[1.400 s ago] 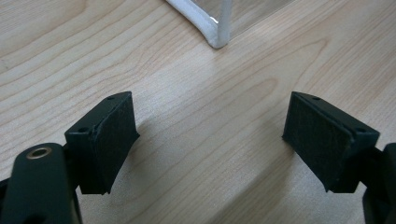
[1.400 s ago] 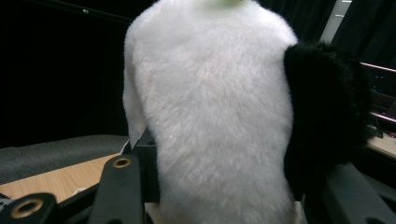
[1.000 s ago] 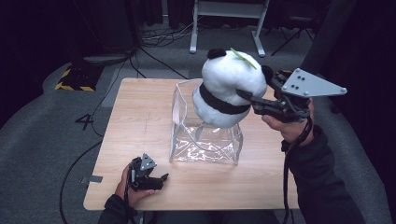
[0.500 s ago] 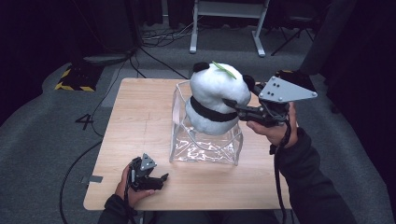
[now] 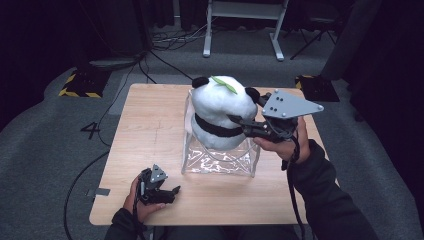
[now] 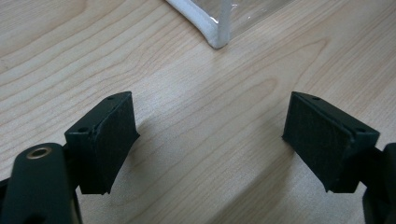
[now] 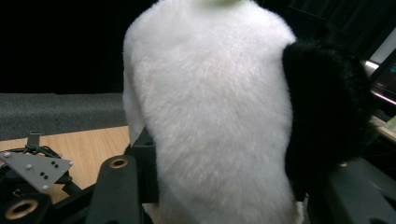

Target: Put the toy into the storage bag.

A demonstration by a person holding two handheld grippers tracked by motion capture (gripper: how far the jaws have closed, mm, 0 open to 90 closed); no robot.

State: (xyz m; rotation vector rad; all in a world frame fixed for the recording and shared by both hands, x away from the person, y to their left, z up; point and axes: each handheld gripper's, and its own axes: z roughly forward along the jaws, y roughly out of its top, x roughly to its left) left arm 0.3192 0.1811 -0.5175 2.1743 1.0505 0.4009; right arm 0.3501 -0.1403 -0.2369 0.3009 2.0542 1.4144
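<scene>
**Plush panda held over the clear box**

The right gripper (image 5: 239, 125) is clamped on a fluffy white-and-black plush panda toy (image 5: 220, 112), its black jaws pressed into the fur on either side, as the right gripper view (image 7: 224, 186) shows up close with the toy (image 7: 210, 116) between them. The panda has a small green leaf on top of its head and a black band round its middle. It sits upright in the open top of a clear, square plastic box with white edging (image 5: 220, 162), its lower part inside the walls and its head well above the rim. The box stands near the middle of the light wooden table (image 5: 150, 125).

The left gripper (image 5: 167, 192) rests low at the near edge of the table, well apart from the box, in the person's hand. Its jaws stand wide with nothing between them; the left gripper view (image 6: 210, 140) shows bare wood between the pads and a corner of the box (image 6: 219, 28) just ahead.
</scene>
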